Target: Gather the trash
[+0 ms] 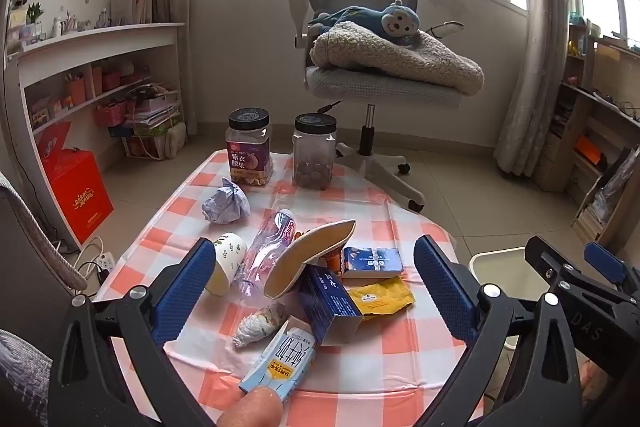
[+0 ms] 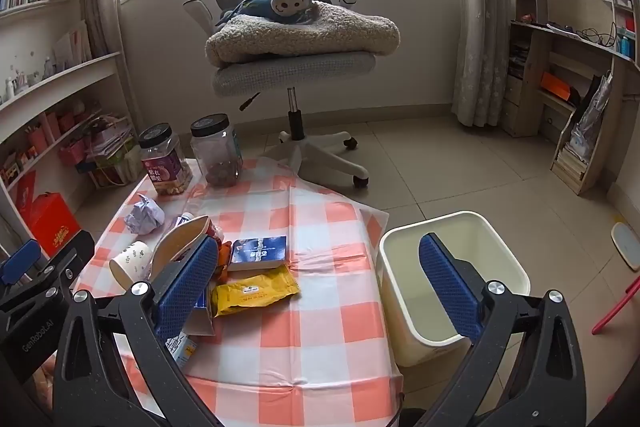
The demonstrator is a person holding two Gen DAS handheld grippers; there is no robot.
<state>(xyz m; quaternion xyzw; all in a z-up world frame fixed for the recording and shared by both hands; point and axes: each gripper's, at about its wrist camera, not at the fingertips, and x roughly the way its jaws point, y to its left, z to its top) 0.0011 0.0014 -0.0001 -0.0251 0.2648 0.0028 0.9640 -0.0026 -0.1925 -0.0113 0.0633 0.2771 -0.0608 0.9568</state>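
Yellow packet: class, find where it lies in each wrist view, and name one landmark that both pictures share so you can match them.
Left wrist view: the yellow packet lies right of centre on the checked cloth, just below the blue book.
Right wrist view: the yellow packet lies left of centre, again just below the blue book, left of the bin.
Shared landmark: the blue book beside the packet.
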